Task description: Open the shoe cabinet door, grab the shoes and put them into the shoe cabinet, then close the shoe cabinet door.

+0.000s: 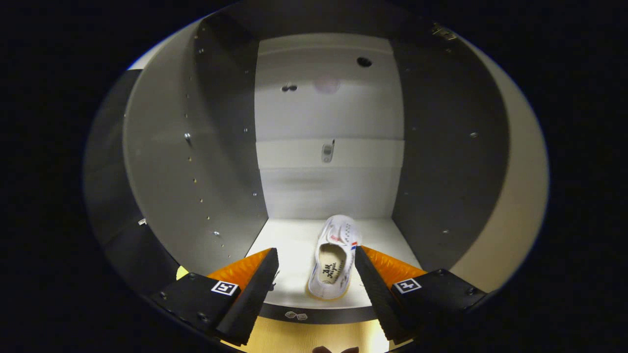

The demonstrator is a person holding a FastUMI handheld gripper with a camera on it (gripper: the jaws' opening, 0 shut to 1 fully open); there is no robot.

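Observation:
The shoe cabinet stands open in front of me, its white back wall (328, 117) and grey side walls (162, 162) in full view. One white shoe (334, 257) lies on the cabinet floor (289, 245), toe pointing toward the back wall, heel near the front edge. My gripper (316, 255) is open just outside the front edge. The shoe lies in the gap between the two fingers, closer to the right finger (375, 284), and neither finger presses on it.
Inside the cabinet a white horizontal strip with a small metal fitting (327, 152) crosses the back wall. The left side wall carries a row of shelf-pin holes. A pale wooden floor (304, 336) lies below the cabinet's dark front edge (314, 314).

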